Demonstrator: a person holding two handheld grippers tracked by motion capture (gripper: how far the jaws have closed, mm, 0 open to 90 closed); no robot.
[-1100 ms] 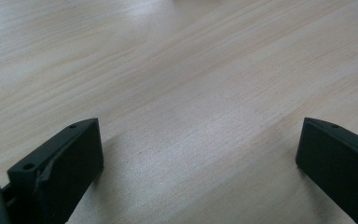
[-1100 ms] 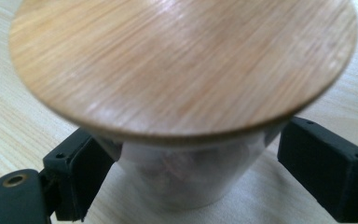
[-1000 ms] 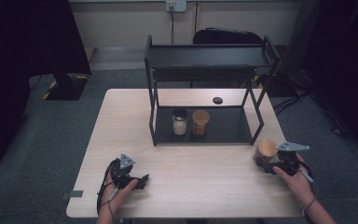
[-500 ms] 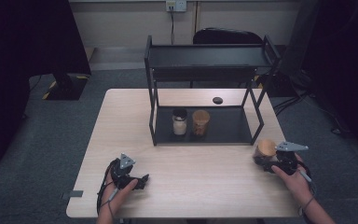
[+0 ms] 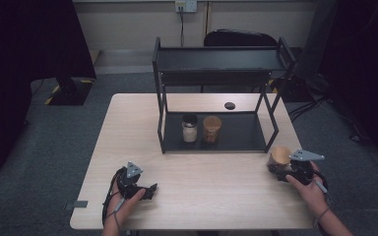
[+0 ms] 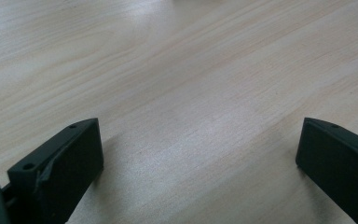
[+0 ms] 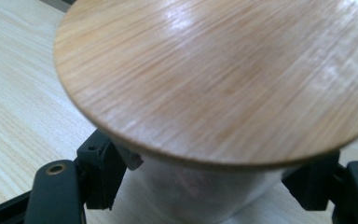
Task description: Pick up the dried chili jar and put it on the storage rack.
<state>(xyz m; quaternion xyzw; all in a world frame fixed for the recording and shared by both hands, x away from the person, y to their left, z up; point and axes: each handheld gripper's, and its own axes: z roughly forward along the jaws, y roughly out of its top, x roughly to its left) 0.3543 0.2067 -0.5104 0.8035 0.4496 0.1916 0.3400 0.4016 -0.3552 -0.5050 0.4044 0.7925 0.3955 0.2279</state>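
Your right gripper (image 5: 281, 167) sits at the near right of the table (image 5: 216, 196), its jaws having just closed on the jar with the wooden lid (image 7: 214, 79); the pads press the jar's clear body from both sides below the lid. The jar stands just in front of the black shelf rack (image 5: 221, 64), near its right leg. Your left gripper (image 6: 200, 154) rests at the near left, jaws wide apart over bare wood. Two more jars (image 5: 201, 129) stand on the rack's lower shelf.
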